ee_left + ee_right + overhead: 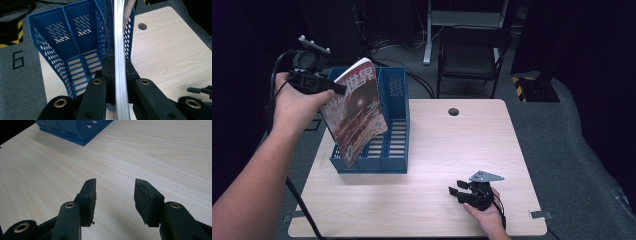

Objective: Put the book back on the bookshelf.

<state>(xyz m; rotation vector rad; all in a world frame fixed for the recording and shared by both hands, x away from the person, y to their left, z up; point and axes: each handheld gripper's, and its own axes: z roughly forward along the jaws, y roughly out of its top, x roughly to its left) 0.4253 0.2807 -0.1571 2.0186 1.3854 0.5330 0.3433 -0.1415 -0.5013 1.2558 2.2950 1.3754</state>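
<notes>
Tongs first: from the high view, my left tongs clamp the magazine at ten o'clock, tilted above the blue file rack; I'd straighten it before lowering. Left gripper view: magazine's lower edge is hidden. Right gripper view: right tongs idle, half-open, empty, on the surface.

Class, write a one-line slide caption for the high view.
Left gripper holds a magazine tilted over the blue file rack; right gripper rests open on the table.
</notes>
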